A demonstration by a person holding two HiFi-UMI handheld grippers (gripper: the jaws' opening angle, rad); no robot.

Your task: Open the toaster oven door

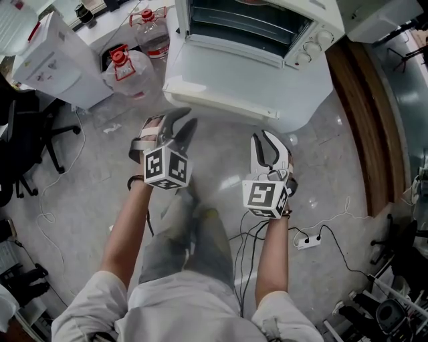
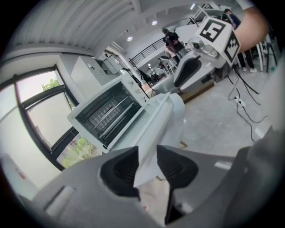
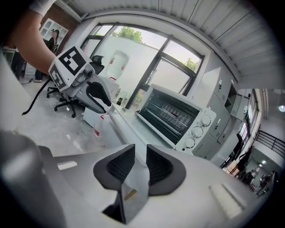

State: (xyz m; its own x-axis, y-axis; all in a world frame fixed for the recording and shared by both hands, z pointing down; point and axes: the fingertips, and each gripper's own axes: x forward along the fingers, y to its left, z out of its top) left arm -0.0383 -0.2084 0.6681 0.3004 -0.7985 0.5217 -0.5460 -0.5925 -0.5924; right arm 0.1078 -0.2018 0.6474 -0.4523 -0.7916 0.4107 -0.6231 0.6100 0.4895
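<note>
The person's left arm (image 1: pixel 127 234) and right arm (image 1: pixel 271 257) reach forward and down, side by side, over the gray floor (image 1: pixel 221 167). Each hand holds a claw with a marker cube on its back. The left claw (image 1: pixel 185 120) points toward the oven and leans a little to the right. Its two dark fingers stand apart with a small gap, and nothing is in the gap. The right claw (image 1: pixel 266 141) hangs near it, a bit lower. Its fingers are also a little apart and hold nothing. Both claws are in the air and touch nothing. Just past the tips of the left claw is the front edge of the door (image 1: pixel 227 77). The door is already down. It lies flat and sticks out toward the person. The left claw is near that edge but not on it. Behind the door the toaster oven (image 1: pixel 321 17) is open, with wire racks (image 1: pixel 247 23) inside and round knobs (image 1: pixel 313 43) on its right side. It stands on a white surface (image 1: pixel 307 100). Left of the oven stand two clear water bottles (image 1: pixel 127 70) with red caps.
</note>
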